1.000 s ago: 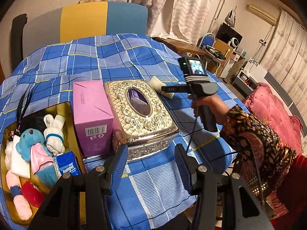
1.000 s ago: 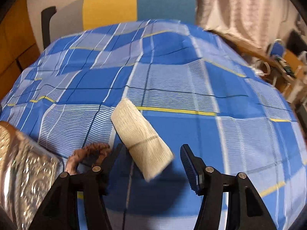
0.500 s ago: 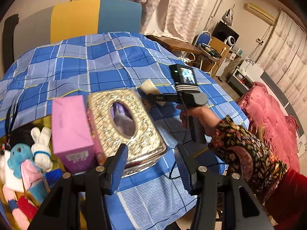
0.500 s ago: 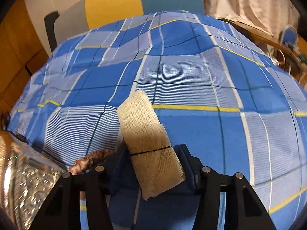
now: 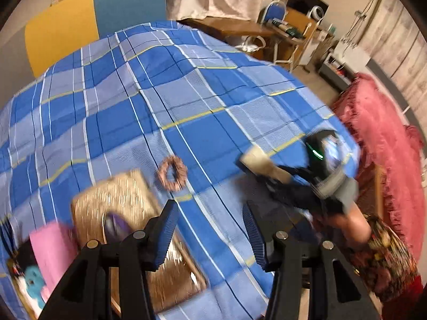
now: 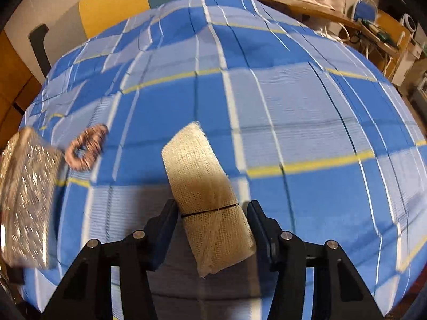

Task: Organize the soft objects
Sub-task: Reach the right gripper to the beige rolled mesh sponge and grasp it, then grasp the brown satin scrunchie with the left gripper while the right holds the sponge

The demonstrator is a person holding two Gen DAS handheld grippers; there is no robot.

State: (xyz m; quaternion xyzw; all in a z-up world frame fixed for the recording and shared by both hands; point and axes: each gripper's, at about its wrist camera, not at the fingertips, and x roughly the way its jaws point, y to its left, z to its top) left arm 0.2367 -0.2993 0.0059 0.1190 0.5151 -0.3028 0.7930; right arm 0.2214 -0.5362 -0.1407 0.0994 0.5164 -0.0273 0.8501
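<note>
My right gripper is shut on a beige gauze roll and holds it above the blue checked tablecloth. In the left wrist view the same roll sticks out of the right gripper at the table's right side. A brown scrunchie lies on the cloth beside the tissue box; it also shows in the right wrist view. My left gripper is open and empty above the near table edge. Soft toys sit at the lower left.
An ornate silver tissue box and a pink carton stand at the near left. A yellow and blue chair is behind the table. A red cushion and desks are to the right.
The right gripper closed on the gauze roll and lifted it off the cloth toward the right. The left gripper swung right and up, uncovering the scrunchie beside the box.
</note>
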